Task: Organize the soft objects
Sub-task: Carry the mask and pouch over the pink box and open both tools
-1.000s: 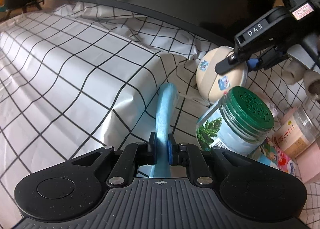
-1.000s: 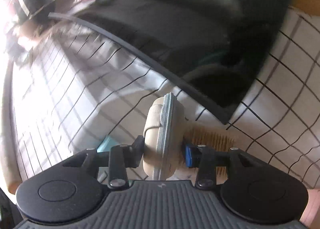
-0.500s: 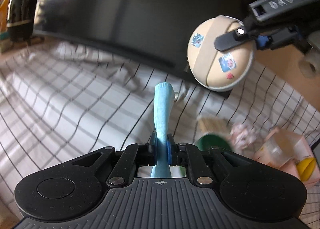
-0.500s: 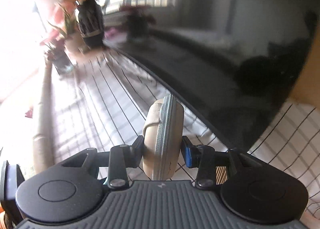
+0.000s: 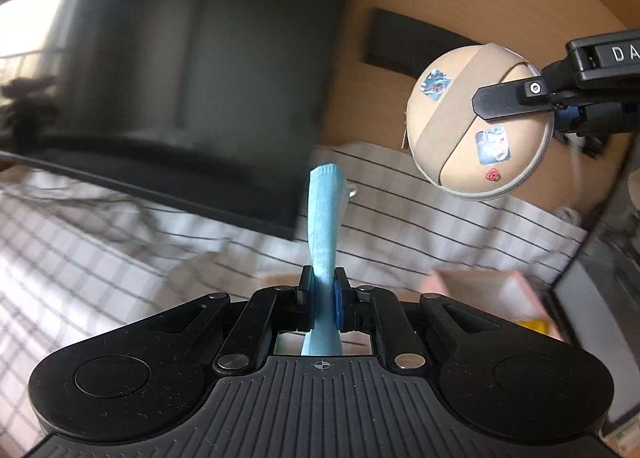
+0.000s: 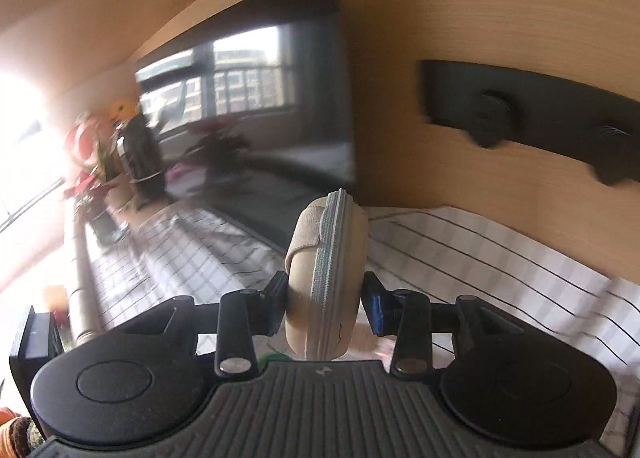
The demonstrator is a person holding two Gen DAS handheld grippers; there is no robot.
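Note:
My left gripper [image 5: 322, 292] is shut on a folded light-blue face mask [image 5: 323, 217] that stands up between the fingers, held above the checked cloth [image 5: 120, 242]. My right gripper [image 6: 326, 298] is shut on a round beige zip pouch [image 6: 326, 278], gripped edge-on. In the left wrist view the same pouch [image 5: 476, 121] with small stickers hangs high at the right, held by the right gripper [image 5: 520, 93], well above the table.
A large dark TV screen [image 5: 160, 77] stands behind the table against a wooden wall [image 6: 480, 9]. A pink box [image 5: 480, 290] lies low right. A black wall bracket [image 6: 520, 117] is at the right. Potted plants [image 6: 104, 169] stand at the far left.
Both grippers have risen and tilted up with their loads. The jar and clutter at the right have dropped out of the left wrist view; the wall and TV now fill both views.

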